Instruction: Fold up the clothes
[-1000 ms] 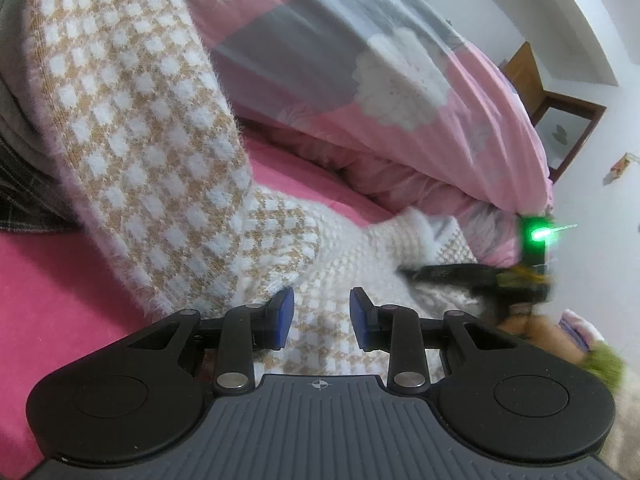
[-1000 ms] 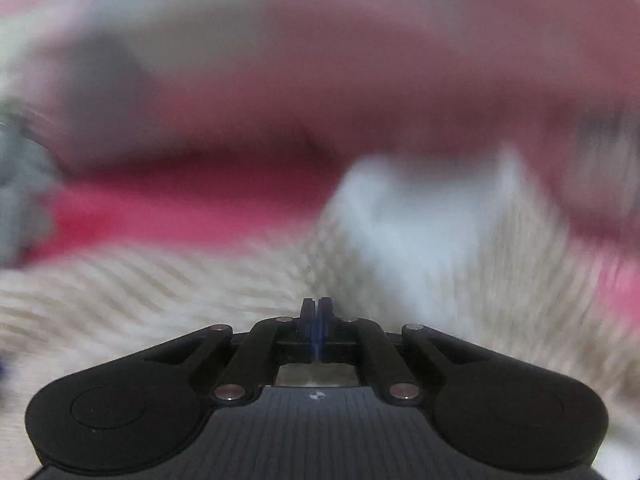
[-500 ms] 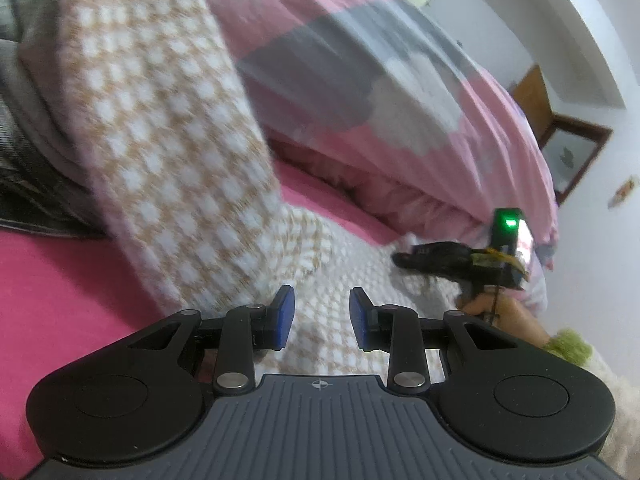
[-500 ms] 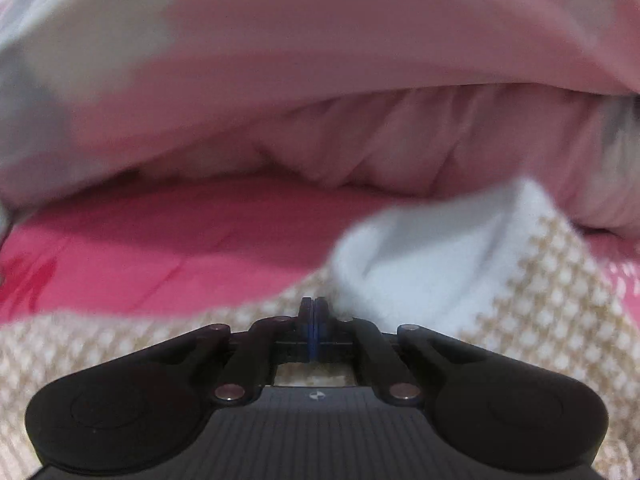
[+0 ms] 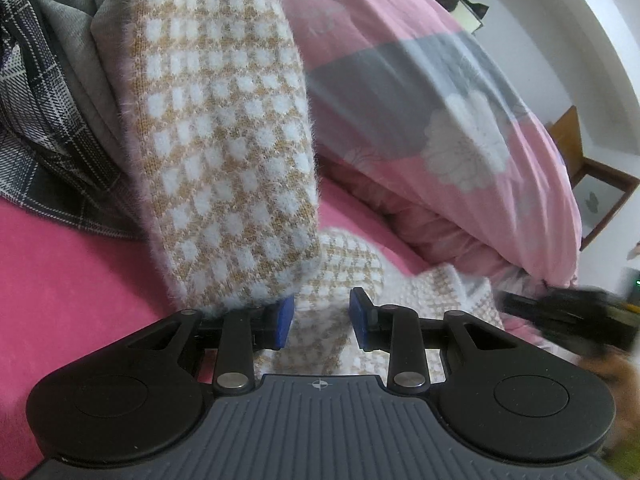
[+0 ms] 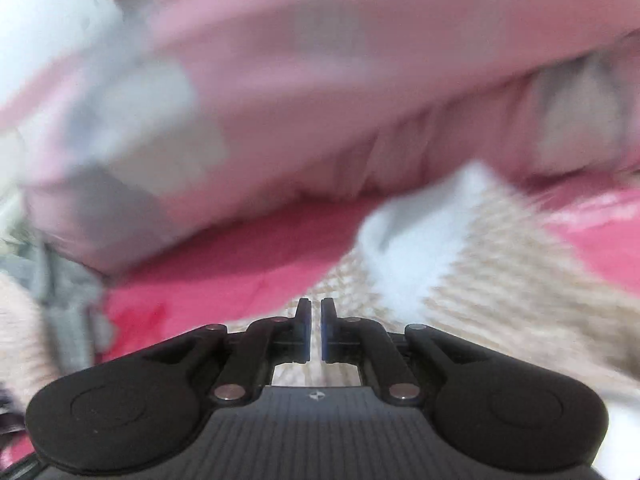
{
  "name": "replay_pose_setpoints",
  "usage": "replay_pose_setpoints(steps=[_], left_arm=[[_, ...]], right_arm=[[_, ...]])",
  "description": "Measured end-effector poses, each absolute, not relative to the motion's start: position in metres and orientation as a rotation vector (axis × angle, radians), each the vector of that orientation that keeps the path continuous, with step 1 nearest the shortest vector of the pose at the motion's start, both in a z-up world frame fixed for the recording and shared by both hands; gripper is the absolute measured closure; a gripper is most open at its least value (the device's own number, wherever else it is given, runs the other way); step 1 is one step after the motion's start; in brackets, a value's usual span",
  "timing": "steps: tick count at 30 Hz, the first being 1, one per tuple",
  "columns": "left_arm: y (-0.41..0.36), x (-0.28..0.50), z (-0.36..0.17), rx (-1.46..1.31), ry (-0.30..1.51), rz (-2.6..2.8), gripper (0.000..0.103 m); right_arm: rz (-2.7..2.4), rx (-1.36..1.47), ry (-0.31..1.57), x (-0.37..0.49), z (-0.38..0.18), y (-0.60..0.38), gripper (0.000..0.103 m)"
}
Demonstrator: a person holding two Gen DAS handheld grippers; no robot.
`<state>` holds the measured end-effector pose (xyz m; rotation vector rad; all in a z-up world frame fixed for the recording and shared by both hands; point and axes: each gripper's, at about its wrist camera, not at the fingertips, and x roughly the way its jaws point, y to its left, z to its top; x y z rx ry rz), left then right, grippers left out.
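A fuzzy tan-and-white checked sweater lies on the pink bed sheet [image 5: 72,280]. Its sleeve [image 5: 224,152] rises steeply at the left, brushing the left finger of my left gripper [image 5: 322,320]. That gripper is open, and only the sweater's body [image 5: 348,264] shows below the gap. In the right wrist view, which is blurred by motion, my right gripper [image 6: 316,330] hovers over the sweater [image 6: 500,280] near its white inside [image 6: 412,248]. Its pads stand a hair apart, with nothing between them. In the left wrist view the right gripper [image 5: 560,312] is a dark blur at the right.
A pink and grey flowered quilt [image 5: 440,100] is heaped behind the sweater and fills the upper part of the right wrist view [image 6: 320,80]. Plaid and grey garments [image 5: 40,120] are piled at the left. A person's hand [image 5: 616,368] holds the right gripper. Wooden furniture [image 5: 600,196] stands by the white wall.
The right gripper has lifted off the sweater and slid right in the left wrist view, its pads parting to a thin slit. The left view has rolled, and the sleeve looms closer.
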<state>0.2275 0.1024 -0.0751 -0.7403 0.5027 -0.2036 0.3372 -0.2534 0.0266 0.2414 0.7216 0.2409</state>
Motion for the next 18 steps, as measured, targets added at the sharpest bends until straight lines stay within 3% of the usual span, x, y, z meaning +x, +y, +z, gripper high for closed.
replay_pose_setpoints(steps=[5,7,8,9,10,13,18], left_arm=[[0.102,0.226,-0.07,-0.745,0.499,-0.218,0.071],[0.103,0.22,-0.065,-0.743,0.49,-0.235,0.071],[0.103,0.214,-0.061,-0.72,0.479,-0.236,0.07],[0.102,0.209,-0.057,-0.695,0.468,-0.236,0.069],[0.1,0.203,-0.052,-0.672,0.476,-0.233,0.068],[0.095,0.186,-0.035,-0.622,0.52,-0.245,0.068],[0.075,0.13,0.017,-0.4,0.598,-0.401,0.067]], right_arm=[[0.29,0.222,0.523,0.165,0.125,-0.301,0.099],[0.31,0.253,0.444,0.089,0.156,-0.32,0.093],[0.319,0.267,0.415,0.055,0.168,-0.328,0.084],[0.325,0.277,0.416,0.035,0.172,-0.329,0.075],[0.332,0.287,0.416,0.015,0.176,-0.331,0.074],[0.364,0.323,0.46,-0.03,0.172,-0.33,0.073],[0.461,0.41,0.674,-0.038,0.1,-0.321,0.073]])
